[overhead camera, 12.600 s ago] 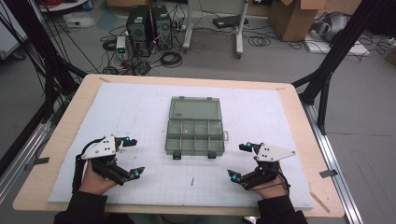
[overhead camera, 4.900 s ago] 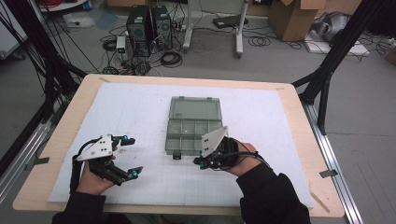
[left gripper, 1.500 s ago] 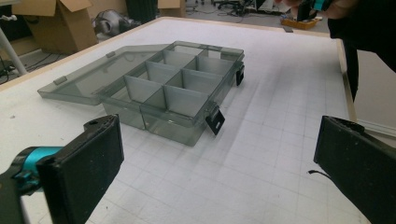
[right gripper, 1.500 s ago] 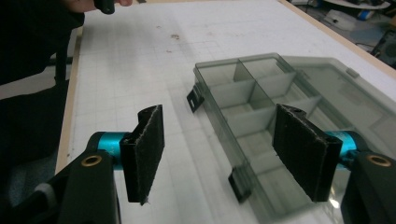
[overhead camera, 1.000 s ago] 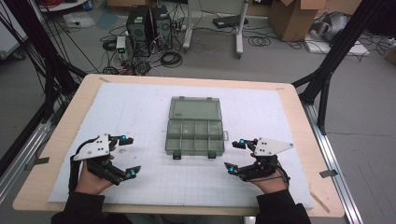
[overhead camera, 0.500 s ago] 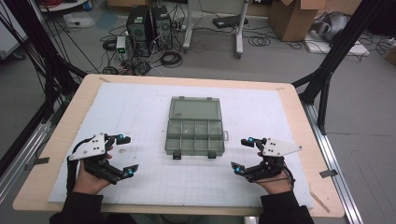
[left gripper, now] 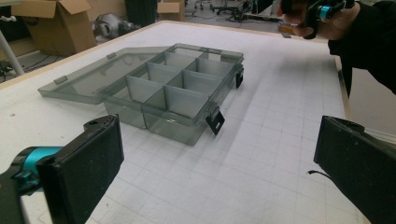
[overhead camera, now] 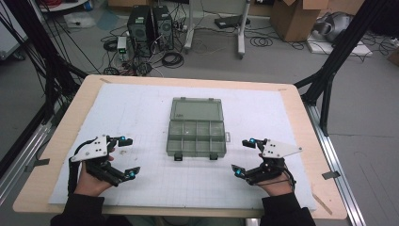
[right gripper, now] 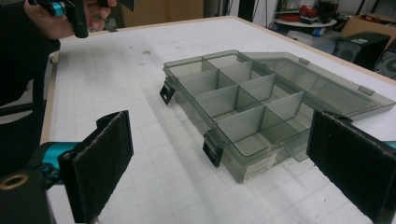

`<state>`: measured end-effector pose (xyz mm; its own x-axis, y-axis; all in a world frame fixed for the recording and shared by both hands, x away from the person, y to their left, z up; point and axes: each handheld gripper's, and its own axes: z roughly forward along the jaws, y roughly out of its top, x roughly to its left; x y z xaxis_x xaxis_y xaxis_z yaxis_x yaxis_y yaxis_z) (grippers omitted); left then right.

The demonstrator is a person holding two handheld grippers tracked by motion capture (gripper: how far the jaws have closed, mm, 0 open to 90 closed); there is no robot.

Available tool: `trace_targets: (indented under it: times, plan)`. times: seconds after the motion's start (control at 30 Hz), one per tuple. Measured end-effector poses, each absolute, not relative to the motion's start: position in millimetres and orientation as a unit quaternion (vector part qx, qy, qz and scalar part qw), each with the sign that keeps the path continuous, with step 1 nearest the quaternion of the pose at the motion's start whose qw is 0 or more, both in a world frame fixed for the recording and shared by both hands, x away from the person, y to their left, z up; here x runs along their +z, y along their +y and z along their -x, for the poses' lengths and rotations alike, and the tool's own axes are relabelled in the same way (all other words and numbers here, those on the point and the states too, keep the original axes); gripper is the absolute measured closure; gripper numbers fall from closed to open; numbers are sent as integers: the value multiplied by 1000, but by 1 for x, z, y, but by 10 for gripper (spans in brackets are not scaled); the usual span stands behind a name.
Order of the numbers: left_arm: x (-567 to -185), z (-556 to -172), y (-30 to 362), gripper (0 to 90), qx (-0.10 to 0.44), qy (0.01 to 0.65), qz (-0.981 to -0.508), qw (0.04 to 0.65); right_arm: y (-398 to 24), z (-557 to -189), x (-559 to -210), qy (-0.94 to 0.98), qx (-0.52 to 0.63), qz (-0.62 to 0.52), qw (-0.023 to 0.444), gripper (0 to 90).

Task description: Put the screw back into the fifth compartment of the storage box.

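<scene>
Smoky clear plastic organizer box [overhead camera: 196, 126] lies open, lid flat, between the left gripper [overhead camera: 127, 157] and right gripper [overhead camera: 243, 157], apart from both. Each gripper's jaws stand wide with nothing between; the right's have just been opening.

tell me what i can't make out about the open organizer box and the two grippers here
- Organizer box label: a pale sticker on its front wall in the right gripper view, print too small to read.
- Right gripper: the right-hand jaw is cut off by the picture's edge.
- Left gripper: both open jaws run off the bottom edge.
- Left hand: mostly covered by the gripper body in the high view.
</scene>
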<state>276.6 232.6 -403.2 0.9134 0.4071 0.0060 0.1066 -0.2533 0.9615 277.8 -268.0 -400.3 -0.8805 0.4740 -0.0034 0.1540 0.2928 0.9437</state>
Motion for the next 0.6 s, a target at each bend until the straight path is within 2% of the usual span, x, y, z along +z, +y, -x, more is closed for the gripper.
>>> trace_targets:
  times: [0.6]
  plan:
    - [-404, -278, 233, 18, 126, 167, -780, 589, -268, -279, -402, 794, 558, -197, 138, 60]
